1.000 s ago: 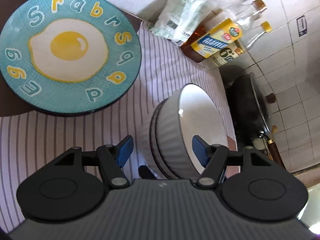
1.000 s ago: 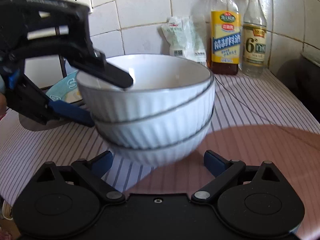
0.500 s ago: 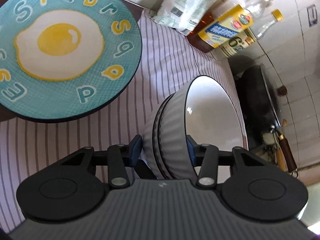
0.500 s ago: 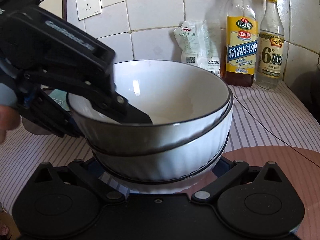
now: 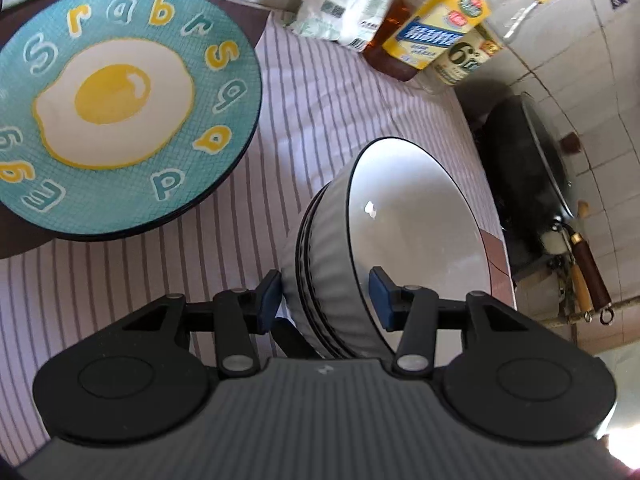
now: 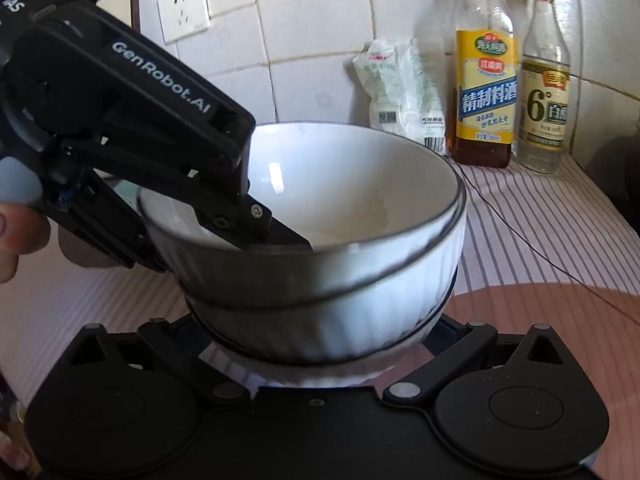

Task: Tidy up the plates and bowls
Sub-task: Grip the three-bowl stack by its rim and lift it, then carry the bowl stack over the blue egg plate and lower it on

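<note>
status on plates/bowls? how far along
Done: the bowls sit nested in one stack, and the egg-print plate tops what looks like a plate stack on the striped cloth. In hand: the left gripper straddles the bowl stack's wall, one finger inside, one outside; the right gripper sits low around its base, fingertips hidden. Left: setting the stack in its final spot.

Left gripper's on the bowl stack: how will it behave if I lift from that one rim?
The bowl stack looks glazed ceramic, so probably heavy and slippery. The left gripper pinches one wall only, so it may tilt. The nested bowls look loose and could shift.
</note>
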